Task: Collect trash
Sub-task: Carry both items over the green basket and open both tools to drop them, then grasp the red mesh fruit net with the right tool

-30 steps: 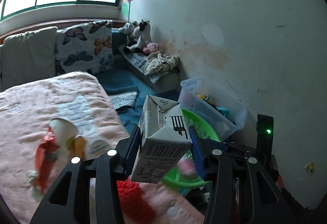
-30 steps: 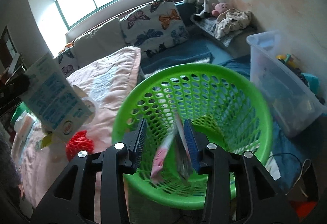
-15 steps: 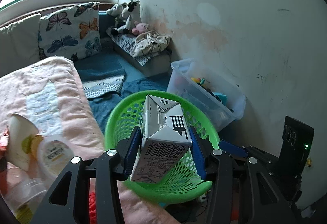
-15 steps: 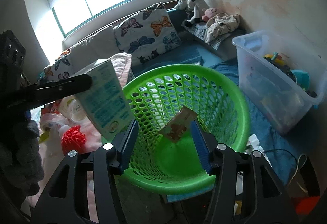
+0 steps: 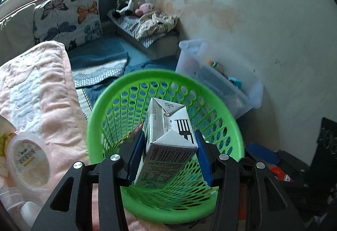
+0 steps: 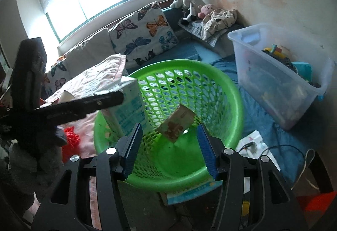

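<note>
L claw [image 5: 169, 159] grips a white milk carton [image 5: 168, 142] btwn its 2 blue pads, barcode end toward the cam, gabled top pointing away. Carton hangs over the mouth of the green mesh basket [image 5: 229, 117], inside the rim line but not touching the bottom. From the R wrist view the same carton [image 6: 128, 110] shows w/ pale blue print, at the basket's left rim [image 6: 212, 70], the L claw's black finger across it.

R claw [image 6: 168, 146] is open, jaws having just spread; nothing pressed btwn the pads. Past its tips a small brown-and-white wrapper [image 6: 177, 123] sits inside the basket, tilted; can't tell if it's resting on the mesh wall or in mid-air.

Other trash nearby: a round plastic tub w/ a yellowish lid [image 5: 27, 163] lies on the pink blanket [image 5: 48, 94] left of the basket; a red netted thing [image 6: 71, 140] lies on the same blanket by the basket.

Clear storage bin [image 6: 280, 87] w/ toys stands right of the basket, apart from it. Butterfly cushion [image 6: 145, 35] and plush toys [image 6: 189, 5] sit farther back under the window.
</note>
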`<state>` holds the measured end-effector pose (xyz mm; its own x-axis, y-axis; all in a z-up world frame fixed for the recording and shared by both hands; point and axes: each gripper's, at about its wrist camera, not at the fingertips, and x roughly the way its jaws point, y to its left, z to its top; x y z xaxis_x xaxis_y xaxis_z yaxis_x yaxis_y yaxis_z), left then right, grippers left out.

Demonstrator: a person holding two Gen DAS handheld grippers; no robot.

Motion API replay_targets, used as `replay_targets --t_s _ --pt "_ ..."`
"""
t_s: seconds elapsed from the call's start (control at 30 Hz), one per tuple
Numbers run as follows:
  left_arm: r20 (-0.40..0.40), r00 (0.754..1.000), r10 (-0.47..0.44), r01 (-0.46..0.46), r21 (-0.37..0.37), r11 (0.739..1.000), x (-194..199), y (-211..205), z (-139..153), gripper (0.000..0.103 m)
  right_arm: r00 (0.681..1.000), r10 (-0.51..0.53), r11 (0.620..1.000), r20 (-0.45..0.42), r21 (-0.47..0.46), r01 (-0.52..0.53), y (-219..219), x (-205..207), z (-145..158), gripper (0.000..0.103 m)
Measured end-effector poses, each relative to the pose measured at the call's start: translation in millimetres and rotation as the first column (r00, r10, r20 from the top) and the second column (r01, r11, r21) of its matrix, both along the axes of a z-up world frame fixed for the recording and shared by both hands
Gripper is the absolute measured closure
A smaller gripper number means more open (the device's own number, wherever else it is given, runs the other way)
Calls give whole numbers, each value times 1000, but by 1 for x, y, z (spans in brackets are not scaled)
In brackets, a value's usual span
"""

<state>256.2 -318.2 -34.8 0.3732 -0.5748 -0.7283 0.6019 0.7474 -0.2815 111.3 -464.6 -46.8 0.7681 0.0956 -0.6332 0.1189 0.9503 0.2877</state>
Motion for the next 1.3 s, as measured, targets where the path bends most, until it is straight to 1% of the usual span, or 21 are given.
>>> replay_targets --t_s 0.23,0.27,0.33,0.5,0.57,0.67,0.7,0.8,0.9,1.03,1.1,1.17,1.23,1.3 --pt "-46 999 -17 19 41 999 0 -12 -17 56 1000 -28 1000 4 2 28 -9 -11 -2 48" --pt "-52 998 -19 22 42 999 -2 -12 -18 55 1000 -30 1000 2 5 30 -10 -12 -3 48" --pt "-47 999 -17 19 47 999 -4 -9 -19 43 999 -32 999 -1 11 32 -10 -13 -4 48" --pt "-31 999 -17 18 25 1000 -11 1 -7 42 1000 -22 1000 4 6 22 -1 -18 0 48" --pt "-5 1000 -5 5 18 1000 -16 9 3 42 1000 -13 1000 10 2 13 4 -22 4 48" --pt "31 999 16 -15 -10 1000 -26 28 21 42 1000 5 1000 21 -3 -5 12 -28 11 48" --pt "53 998 31 -30 -12 999 -32 36 29 42 1000 12 1000 27 -4 -12 16 -30 13 48" --pt "83 995 58 -55 -34 998 -44 59 45 42 998 36 999 43 -15 -36 30 -36 19 37" --pt "114 989 98 -93 -45 995 -56 84 58 42 996 71 997 47 -25 -70 46 -40 21 37" --pt "141 978 153 -145 -59 988 -70 121 65 40 992 123 992 39 -33 -122 68 -38 19 37" --pt "155 969 194 -188 -53 981 -77 141 66 40 988 149 989 35 -24 -148 79 -35 18 36" --pt "150 963 224 -218 -59 974 -81 158 65 40 983 178 984 35 -19 -178 91 -32 17 36" --pt "159 951 265 -260 -51 964 -84 175 65 40 979 203 979 36 -14 -203 101 -29 17 36" --pt "159 941 300 -293 -62 954 -87 192 65 40 972 232 973 34 -4 -232 111 -25 17 36"
